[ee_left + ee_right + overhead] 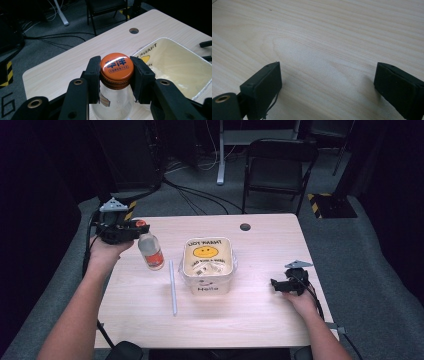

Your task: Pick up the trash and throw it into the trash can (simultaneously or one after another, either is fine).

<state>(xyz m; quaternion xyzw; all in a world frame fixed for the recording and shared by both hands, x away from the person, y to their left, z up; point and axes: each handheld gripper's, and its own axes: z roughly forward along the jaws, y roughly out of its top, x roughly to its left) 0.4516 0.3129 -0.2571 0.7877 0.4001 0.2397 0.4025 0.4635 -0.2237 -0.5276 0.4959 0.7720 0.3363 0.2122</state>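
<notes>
A clear bottle (150, 251) with an orange cap (116, 66) and an orange label hangs tilted above the table's left side. My left gripper (131, 229) is shut on its cap and neck; in the left gripper view both black pads (94, 75) press the cap's sides. A square tub (207, 265) with a yellow smiley face and printed words stands mid-table, its pale inside (175, 65) seen to the right of the bottle. My right gripper (277, 284) rests low at the right of the table, jaws wide apart over bare wood (324, 57), nothing between them.
A white straw-like stick (172, 287) lies between the bottle and the tub. The table has a cable hole (245, 226) near its far edge. A black folding chair (277, 167) and floor cables stand beyond the table.
</notes>
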